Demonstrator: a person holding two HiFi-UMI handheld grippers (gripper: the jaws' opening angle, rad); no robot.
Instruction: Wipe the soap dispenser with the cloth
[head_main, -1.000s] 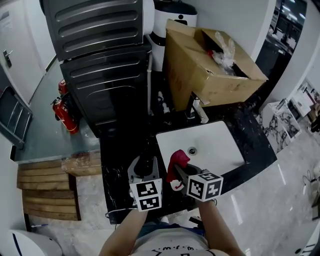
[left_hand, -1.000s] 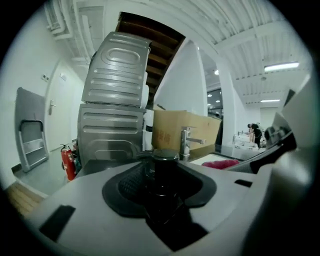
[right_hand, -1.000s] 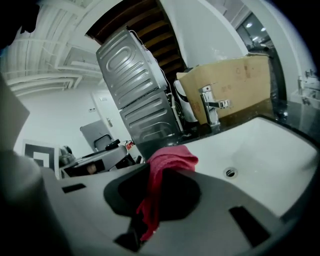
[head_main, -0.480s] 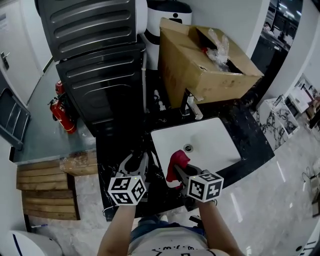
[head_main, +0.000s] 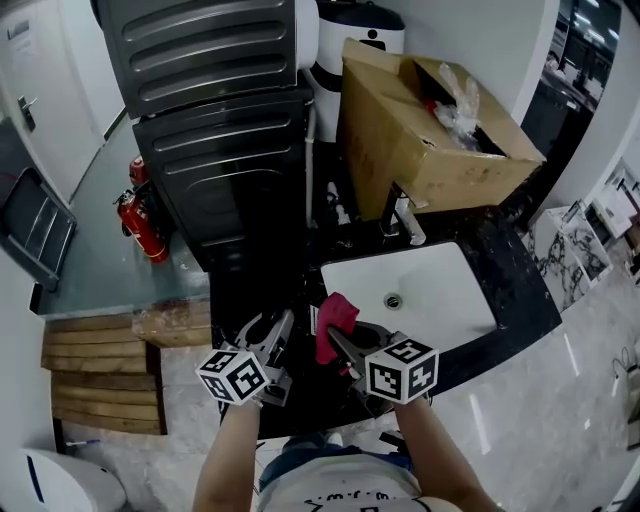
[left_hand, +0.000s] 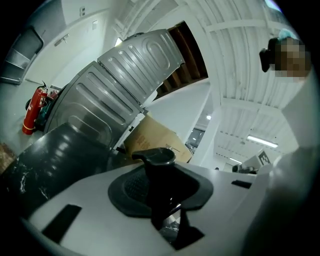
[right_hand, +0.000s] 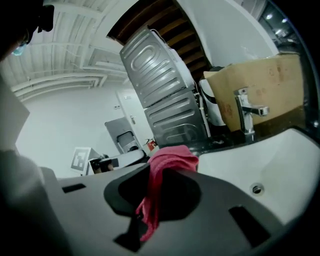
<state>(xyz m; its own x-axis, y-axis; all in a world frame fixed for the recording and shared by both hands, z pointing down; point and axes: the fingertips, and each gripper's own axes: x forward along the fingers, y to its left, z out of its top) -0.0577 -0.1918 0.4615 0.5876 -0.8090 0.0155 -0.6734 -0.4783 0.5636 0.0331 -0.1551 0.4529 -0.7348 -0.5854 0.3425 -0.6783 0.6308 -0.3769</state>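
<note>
A black pump soap dispenser (left_hand: 159, 167) stands between the jaws of my left gripper (left_hand: 161, 202), whose pads press on its neck. In the head view the left gripper (head_main: 268, 330) is over the black counter (head_main: 505, 270), left of the sink, and the dispenser hardly shows against the dark stone. My right gripper (head_main: 340, 345) is shut on a red cloth (head_main: 335, 318), which bunches up above the fingertips close beside the left gripper. The right gripper view shows the red cloth (right_hand: 169, 161) hanging down between that right gripper's (right_hand: 150, 207) jaws.
A white sink basin (head_main: 430, 290) with a chrome faucet (head_main: 405, 218) lies to the right. Behind it sits an open cardboard box (head_main: 420, 140). A tall dark ribbed cabinet (head_main: 220, 130) fills the back left. A fire extinguisher (head_main: 148, 225) and wooden slats (head_main: 90, 375) are on the floor.
The left gripper has rolled to one side and drawn left and nearer, its jaws narrowing onto the dispenser. The right gripper has carried the cloth left and a little up, toward the left gripper.
</note>
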